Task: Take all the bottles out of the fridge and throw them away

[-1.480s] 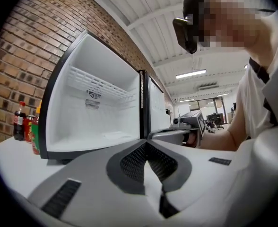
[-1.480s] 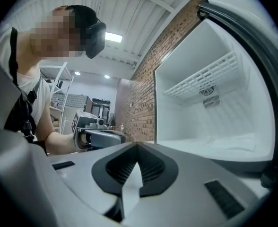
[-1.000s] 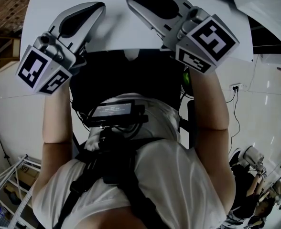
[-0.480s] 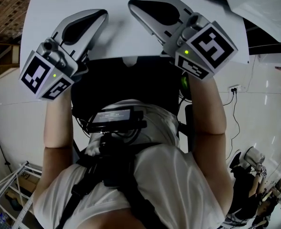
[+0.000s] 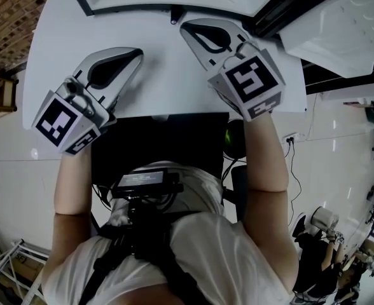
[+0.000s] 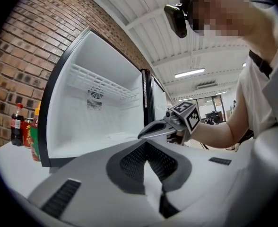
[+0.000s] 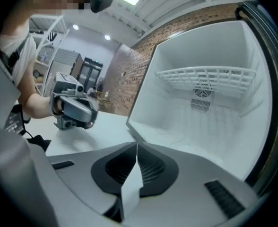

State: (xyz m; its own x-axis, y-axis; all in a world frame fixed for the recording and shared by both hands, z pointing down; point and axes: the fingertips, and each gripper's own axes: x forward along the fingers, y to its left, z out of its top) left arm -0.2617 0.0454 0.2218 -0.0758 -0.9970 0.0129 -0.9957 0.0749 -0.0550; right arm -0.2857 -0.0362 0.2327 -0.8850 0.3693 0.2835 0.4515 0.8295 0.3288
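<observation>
1. The bottles [image 6: 17, 125] are seen only in the left gripper view. They stand upright on the table [image 5: 168, 88], just beside the outer left wall of the fridge [image 6: 45, 126]. The open compartment is shown bare apart from a wire shelf [image 7: 205, 77] near its top.
2. The bottles are judged to be small, stiff and smooth, and some weight is expected if they are full. A hold across the mid-body is advised, since the caps could slip.
3. The left gripper [image 5: 135, 53] is held with its jaws together and empty. The jaws of the right gripper [image 5: 189, 25] have just been parted a crack, with nothing between them.
4. Open tabletop is left in front of the fridge. Its dark frame edge and the swung door [image 5: 339, 37] at the right are to be cleared.
</observation>
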